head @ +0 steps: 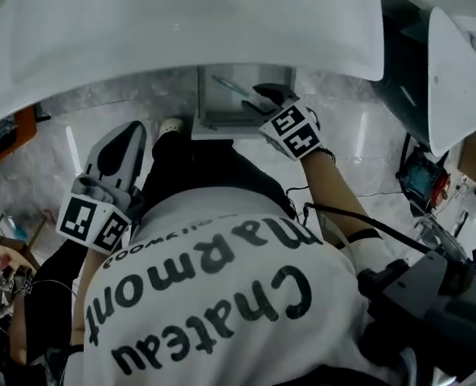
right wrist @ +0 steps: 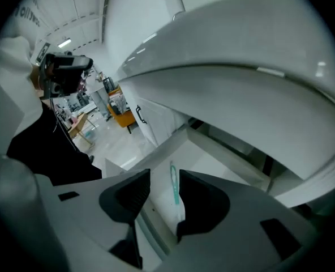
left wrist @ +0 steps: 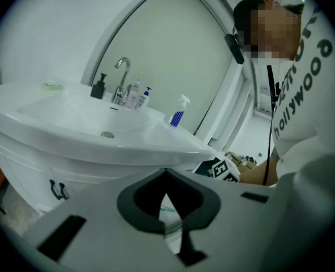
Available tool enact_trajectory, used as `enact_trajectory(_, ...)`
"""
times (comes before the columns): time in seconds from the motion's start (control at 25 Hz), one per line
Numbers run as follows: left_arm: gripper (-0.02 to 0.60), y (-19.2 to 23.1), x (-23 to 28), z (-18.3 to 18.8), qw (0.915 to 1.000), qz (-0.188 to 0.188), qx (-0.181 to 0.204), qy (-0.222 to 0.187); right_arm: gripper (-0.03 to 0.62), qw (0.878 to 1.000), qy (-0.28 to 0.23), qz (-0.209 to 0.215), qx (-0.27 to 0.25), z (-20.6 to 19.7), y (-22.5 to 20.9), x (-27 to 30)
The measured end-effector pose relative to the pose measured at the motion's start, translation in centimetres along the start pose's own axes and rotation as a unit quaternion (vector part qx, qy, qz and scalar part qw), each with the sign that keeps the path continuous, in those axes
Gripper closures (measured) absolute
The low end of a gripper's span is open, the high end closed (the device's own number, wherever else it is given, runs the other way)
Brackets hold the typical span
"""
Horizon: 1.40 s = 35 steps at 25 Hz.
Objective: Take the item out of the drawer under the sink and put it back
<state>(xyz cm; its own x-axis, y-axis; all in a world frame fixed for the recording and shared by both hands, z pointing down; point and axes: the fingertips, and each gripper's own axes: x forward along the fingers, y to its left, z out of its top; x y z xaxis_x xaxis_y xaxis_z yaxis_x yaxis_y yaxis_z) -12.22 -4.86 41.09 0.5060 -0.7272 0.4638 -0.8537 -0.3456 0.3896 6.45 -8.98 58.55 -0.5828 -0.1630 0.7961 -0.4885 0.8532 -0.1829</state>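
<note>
- The right gripper [right wrist: 164,177] has its jaws spread wide. Neither pad presses on anything.
- In the gap between those jaws the toothbrush [right wrist: 173,188] shows, a slim teal-green one lying flat on the drawer floor, clear of both pads.
- In the head view the right gripper [head: 262,99] reaches down into the open drawer [head: 214,127]. Its tips are just beside the toothbrush [head: 234,89], which lies slantwise toward the far left of the drawer.
- The drawer [right wrist: 224,154] is pulled out toward the person from under the sink basin [head: 182,22]. The basin's rim overhangs its far part.
- The left gripper [left wrist: 166,174] has its jaws closed tip to tip, with nothing held.
- In the head view the left gripper [head: 129,131] is held at the near left, well apart from the drawer, above the pale marbled floor [head: 53,147].
- In the left gripper view the sink basin [left wrist: 71,118] fills the left.
- A chrome faucet [left wrist: 121,75], a dark pump bottle [left wrist: 99,88] and a spray bottle [left wrist: 179,112] stand along the basin's far edge.
- A dark handle [left wrist: 57,190] shows on the cabinet front below the basin.
- The person crouches close to the drawer in a white T-shirt [head: 222,296] with dark lettering.
</note>
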Motion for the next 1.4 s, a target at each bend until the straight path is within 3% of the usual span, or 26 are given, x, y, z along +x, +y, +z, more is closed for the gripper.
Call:
enact_trajectory(0.2, 0.574, 0.8, -1.9, -1.2, 0.9977, 0.066, -0.016, -0.006, 0.421, 0.998, 0.056, 0.03, -0.011, -2.0, 0.3, 5.8)
enact_trajectory(0.52, 0.574, 2.4, -3.6, -2.5, 0.9894, 0.138, -0.042, -0.014, 0.416, 0.992, 0.123, 0.005, -0.007, -5.2, -1.7, 9.9)
enact_trajectory(0.76, 0.574, 2.5, -3.8, -2.4, 0.9871, 0.155, -0.035, -0.014, 0.419, 0.981, 0.172, -0.049, -0.07, -7.8, -4.1, 11.0)
enact_trajectory(0.92, 0.574, 3.5, -4.3, -2.3, 0.9873, 0.156, -0.028, -0.011, 0.482, 0.978, 0.175, -0.071, -0.09, -7.7, -4.3, 11.6)
enact_trajectory(1.2, 0.574, 3.2, -3.5, -1.3, 0.9905, 0.137, 0.011, 0.001, 0.507, 0.975, 0.181, -0.081, -0.102, -7.2, -4.3, 11.6)
enact_trajectory(1.4, 0.574, 3.2, -4.0, -1.6, 0.9918, 0.126, 0.018, 0.0, 0.539, 0.977, 0.18, -0.086, -0.073, -7.1, -4.8, 11.0)
